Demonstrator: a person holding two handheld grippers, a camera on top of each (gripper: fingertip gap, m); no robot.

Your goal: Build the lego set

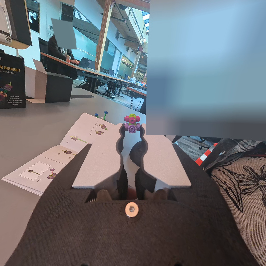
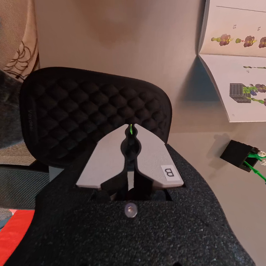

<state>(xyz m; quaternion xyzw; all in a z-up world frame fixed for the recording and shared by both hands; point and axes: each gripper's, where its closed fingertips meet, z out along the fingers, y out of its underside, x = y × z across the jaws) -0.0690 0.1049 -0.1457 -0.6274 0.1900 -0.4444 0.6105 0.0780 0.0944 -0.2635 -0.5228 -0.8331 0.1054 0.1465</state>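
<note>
Left tongs [image 1: 132, 126] grip the flower cluster [image 1: 132, 123] above the worktop [image 1: 36, 129], booklet [image 1: 80, 145] at nine o'clock; right tongs [image 2: 131, 127], nearly closed, pinch a green sliver [image 2: 131, 129]; next, seemingly, careful alignment to join them.

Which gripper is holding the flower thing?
The left gripper pinches the purple-and-pink flower cluster. The right gripper holds only a thin green sliver.
</note>
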